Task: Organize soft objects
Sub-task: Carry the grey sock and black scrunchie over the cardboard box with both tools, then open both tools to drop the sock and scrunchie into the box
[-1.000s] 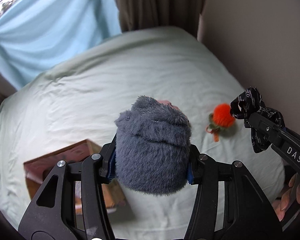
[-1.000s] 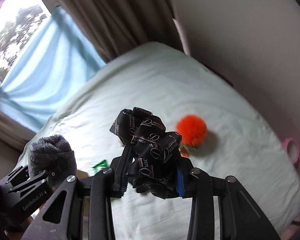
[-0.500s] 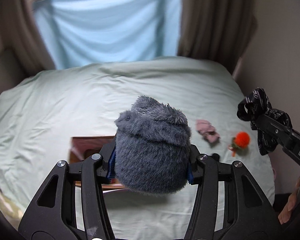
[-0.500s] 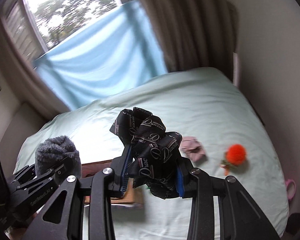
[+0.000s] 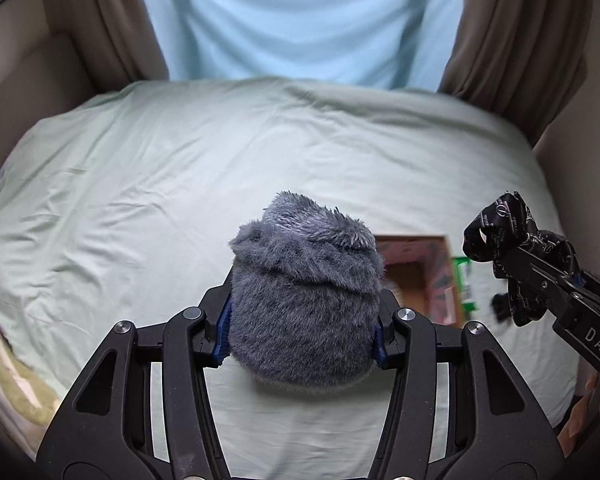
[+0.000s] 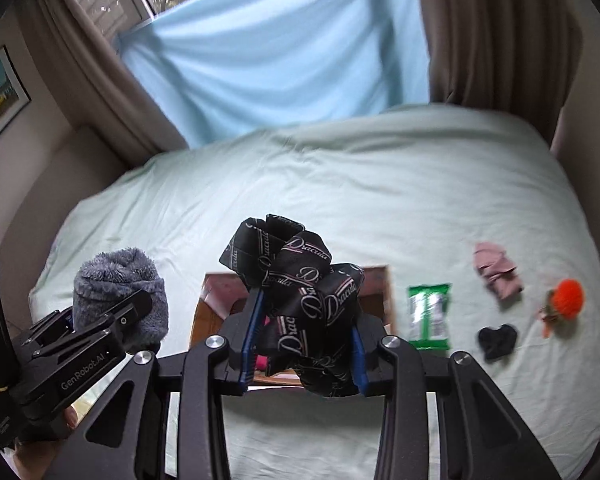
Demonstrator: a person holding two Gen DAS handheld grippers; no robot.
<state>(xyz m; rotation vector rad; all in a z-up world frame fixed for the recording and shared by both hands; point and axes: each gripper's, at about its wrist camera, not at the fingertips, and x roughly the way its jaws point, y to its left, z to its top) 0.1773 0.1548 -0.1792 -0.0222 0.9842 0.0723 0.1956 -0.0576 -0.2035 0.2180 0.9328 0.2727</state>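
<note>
Left gripper is clamped on a grey fuzzy plush pouch, held above the pale green bed, apparently for delivery to the open brown cardboard box lying on the sheet; its housing reads "GenRobot.AI". Right gripper is closed tight on a bunched black satin scrunchie printed "Dracula", directly over that box. Further right, loose on the bed: a green wrapped packet, small black fabric piece, pink cloth scrap, orange pompom, probably awaiting sorting.

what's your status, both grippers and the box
Left gripper shut on grey fluffy. Right gripper shut on black scrunchie. Both above bed, box open below, nothing blocking it.
</note>
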